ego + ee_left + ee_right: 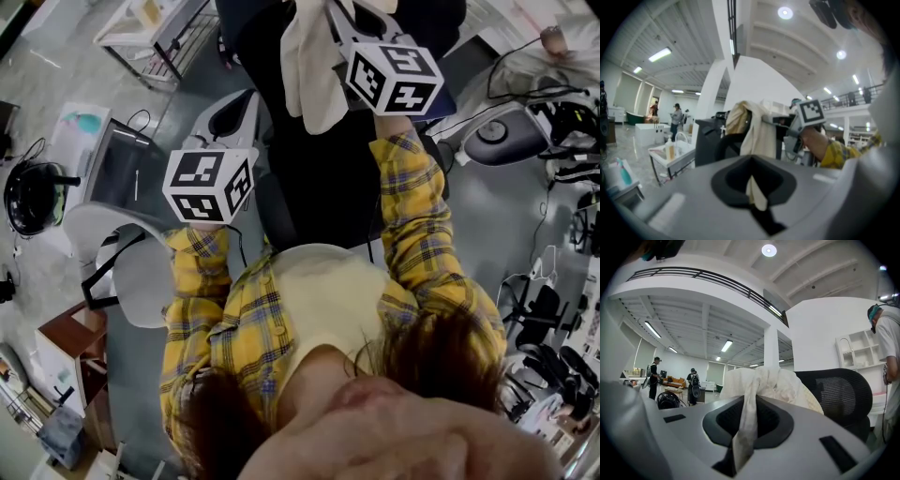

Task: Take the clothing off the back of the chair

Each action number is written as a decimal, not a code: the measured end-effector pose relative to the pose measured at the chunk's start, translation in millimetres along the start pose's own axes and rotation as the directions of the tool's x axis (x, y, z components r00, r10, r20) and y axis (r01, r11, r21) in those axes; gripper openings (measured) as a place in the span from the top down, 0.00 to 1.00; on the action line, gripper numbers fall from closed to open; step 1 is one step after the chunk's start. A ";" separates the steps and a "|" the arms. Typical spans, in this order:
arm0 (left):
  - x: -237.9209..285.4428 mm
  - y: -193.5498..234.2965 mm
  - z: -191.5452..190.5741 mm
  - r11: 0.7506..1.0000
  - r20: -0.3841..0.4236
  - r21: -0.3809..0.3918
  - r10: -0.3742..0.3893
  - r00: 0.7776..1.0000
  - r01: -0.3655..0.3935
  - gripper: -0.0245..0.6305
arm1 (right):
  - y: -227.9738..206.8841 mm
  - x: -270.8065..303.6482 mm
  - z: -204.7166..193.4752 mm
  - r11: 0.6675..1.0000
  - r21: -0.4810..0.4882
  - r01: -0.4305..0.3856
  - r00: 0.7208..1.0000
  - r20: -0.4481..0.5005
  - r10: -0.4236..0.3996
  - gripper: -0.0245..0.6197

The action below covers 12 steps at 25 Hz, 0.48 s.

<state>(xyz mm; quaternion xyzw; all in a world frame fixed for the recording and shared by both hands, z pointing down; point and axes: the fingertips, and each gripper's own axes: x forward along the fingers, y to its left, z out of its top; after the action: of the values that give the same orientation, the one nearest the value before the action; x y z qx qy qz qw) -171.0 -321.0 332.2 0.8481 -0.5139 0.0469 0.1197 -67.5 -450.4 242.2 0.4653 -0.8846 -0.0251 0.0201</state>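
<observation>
Two tools — left tool (751, 161), right tool (751, 397) — one cream garment (787, 385), one black mesh chair (843, 390)

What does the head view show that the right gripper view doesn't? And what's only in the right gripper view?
Only the head view shows the person's yellow checked sleeves and the left gripper, which is off to the side of the chair. Only the right gripper view shows two people standing far off, the ceiling lights and white shelves. Both show the cream clothing on the black chair, with the right gripper shut on a fold of it.
</observation>
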 end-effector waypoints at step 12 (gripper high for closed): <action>-12.7 -24.8 -0.9 1.000 0.015 0.016 -0.001 1.000 0.001 0.96 | 20.5 -46.8 14.3 0.999 0.020 -0.049 0.997 0.060 0.048 0.89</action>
<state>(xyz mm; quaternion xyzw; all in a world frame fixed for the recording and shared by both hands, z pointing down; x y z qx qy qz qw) -155.0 -298.8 326.7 0.8497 -0.5139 0.0444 0.1091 -58.7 -399.8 228.7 0.4430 -0.8960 -0.0289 -0.0105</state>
